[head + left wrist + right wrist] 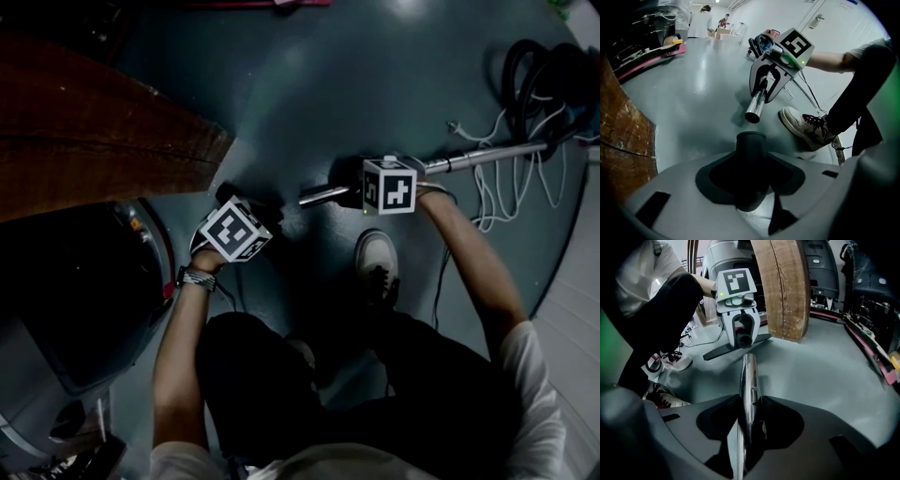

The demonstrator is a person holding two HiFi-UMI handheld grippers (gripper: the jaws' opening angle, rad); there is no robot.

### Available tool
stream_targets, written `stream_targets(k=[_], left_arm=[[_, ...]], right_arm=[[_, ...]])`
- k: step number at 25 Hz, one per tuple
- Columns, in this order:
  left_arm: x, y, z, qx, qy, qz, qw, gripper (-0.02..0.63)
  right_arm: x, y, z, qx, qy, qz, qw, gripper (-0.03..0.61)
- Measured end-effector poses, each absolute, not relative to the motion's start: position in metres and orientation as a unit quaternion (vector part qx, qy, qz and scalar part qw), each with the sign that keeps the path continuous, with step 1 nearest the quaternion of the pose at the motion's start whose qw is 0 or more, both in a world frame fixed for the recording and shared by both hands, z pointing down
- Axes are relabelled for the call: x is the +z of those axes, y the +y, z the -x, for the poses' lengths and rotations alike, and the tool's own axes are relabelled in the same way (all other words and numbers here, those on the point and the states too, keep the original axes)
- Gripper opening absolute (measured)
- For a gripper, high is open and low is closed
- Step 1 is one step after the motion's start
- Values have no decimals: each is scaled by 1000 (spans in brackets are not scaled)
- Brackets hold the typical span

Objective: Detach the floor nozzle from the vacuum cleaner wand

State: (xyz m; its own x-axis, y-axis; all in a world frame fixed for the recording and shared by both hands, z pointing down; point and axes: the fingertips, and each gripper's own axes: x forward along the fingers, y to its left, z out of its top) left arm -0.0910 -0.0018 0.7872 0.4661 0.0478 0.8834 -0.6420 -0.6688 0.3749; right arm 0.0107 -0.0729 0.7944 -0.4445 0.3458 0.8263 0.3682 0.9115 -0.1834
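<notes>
The vacuum's chrome wand (487, 156) lies low over the grey floor, and its open end (753, 114) points at the left gripper. My right gripper (747, 437) is shut on the wand (749, 380) near that end. My left gripper (751, 187) is shut on the black neck (751, 145) of the floor nozzle. In the right gripper view the nozzle's flat foot (733, 346) rests on the floor below the left gripper (740, 329). A small gap separates the neck's mouth from the wand's end, so the two parts are apart. In the head view the nozzle (228, 195) is mostly hidden.
A thick wooden slab (94, 141) stands close on the left. A coiled black hose (544, 70) and loose white cable (511, 187) lie at the right rear. The person's white shoe (377, 262) is planted just behind the wand. A grey machine (56, 328) sits at lower left.
</notes>
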Motion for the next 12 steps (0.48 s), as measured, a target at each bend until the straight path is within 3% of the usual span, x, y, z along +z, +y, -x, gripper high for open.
stream_targets(k=[12], left_arm=[[807, 7, 96, 494, -179, -761, 379, 172]], right_arm=[[819, -101, 7, 10, -846, 189, 499, 166]])
